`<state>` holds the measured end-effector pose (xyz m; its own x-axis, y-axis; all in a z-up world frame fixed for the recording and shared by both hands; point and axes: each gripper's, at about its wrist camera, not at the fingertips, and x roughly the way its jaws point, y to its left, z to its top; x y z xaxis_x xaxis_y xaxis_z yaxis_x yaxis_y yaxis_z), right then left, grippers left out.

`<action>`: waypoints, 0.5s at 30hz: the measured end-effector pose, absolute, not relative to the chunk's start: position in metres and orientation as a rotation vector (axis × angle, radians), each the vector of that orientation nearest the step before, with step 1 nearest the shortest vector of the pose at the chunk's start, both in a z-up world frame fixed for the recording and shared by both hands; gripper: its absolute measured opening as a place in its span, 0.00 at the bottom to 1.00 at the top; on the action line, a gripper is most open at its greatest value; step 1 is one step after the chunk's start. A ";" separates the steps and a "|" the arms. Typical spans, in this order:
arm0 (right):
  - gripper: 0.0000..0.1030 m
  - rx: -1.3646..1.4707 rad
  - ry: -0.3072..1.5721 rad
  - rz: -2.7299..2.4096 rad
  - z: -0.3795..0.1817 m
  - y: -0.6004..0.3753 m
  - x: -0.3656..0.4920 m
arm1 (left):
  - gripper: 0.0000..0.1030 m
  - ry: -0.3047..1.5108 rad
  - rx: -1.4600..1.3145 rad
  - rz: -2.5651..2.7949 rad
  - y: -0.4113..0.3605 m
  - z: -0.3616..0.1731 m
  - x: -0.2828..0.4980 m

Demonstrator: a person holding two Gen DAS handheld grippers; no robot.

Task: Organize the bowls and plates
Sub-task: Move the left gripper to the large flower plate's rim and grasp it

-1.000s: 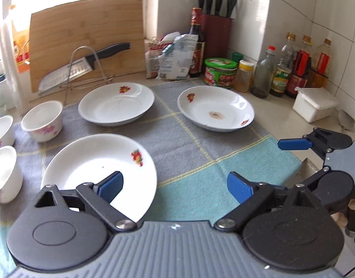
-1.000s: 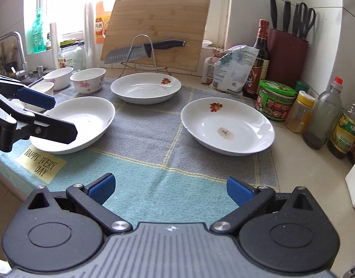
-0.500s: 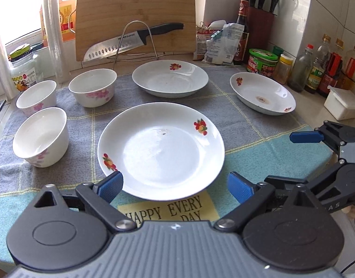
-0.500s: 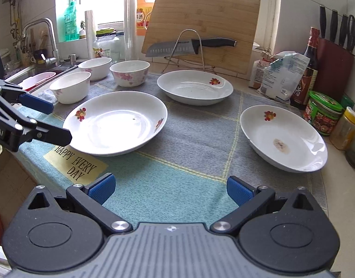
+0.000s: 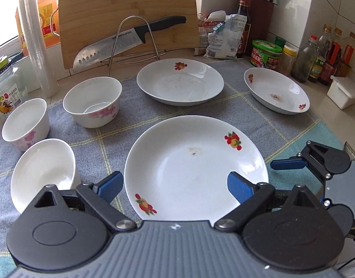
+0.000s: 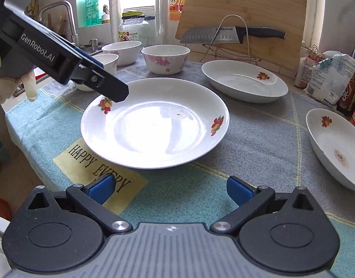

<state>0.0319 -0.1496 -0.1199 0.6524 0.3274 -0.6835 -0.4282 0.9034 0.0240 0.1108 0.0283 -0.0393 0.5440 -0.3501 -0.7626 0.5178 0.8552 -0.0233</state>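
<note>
On the counter, nearest the cameras:
Left gripper (image 5: 174,186): jaws spread wide, blue pads either side of the near plate's front rim, nothing pinched; no contact visible.
Right gripper (image 6: 169,191): jaws spread wide over the teal band of the cloth, holding nothing; near plate just beyond it.
Gloved hand (image 6: 8,85): grips the left tool's handle, at the left edge of the right wrist view.
Cloth (image 5: 258,106): grey and teal mat under all the dishes; yellow "HAPPY EVERY DAY" patch (image 6: 96,169) at its front edge.
Near plate (image 5: 196,169): white, fruit prints on the rim, flat on the cloth, small speck near centre.
Bowls: plain white bowl (image 5: 42,173) left of the near plate; two pink-flowered ones, (image 5: 25,124) and (image 5: 93,102), behind it, all upright and apart.
Middle plate (image 5: 179,82): farther back, centred.
Right plate (image 5: 277,90): far right, brown stain inside.
Backdrop: knife (image 5: 128,41) on a wire rack against an upright cutting board (image 5: 126,4); jars and bottles (image 5: 316,58) along the tiled wall.
</note>
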 end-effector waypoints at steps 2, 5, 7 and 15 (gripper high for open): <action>1.00 -0.120 0.771 0.466 -0.122 -0.147 0.036 | 0.94 0.852 0.222 -0.540 0.030 -0.039 0.119; 1.00 -0.162 0.769 0.456 -0.122 -0.137 0.038 | 0.94 0.860 0.237 -0.572 0.031 -0.040 0.131; 1.00 -0.190 0.763 0.446 -0.123 -0.132 0.037 | 0.94 0.865 0.255 -0.593 0.030 -0.041 0.137; 1.00 -0.170 0.719 0.439 -0.124 -0.133 0.037 | 0.94 0.898 0.277 -0.654 0.024 -0.046 0.167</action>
<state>0.0372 -0.1330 -0.1243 0.6665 0.3299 -0.6686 -0.4444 0.8958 -0.0010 0.1668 0.0238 -0.0458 0.4473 -0.4088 -0.7955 0.6319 0.7739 -0.0424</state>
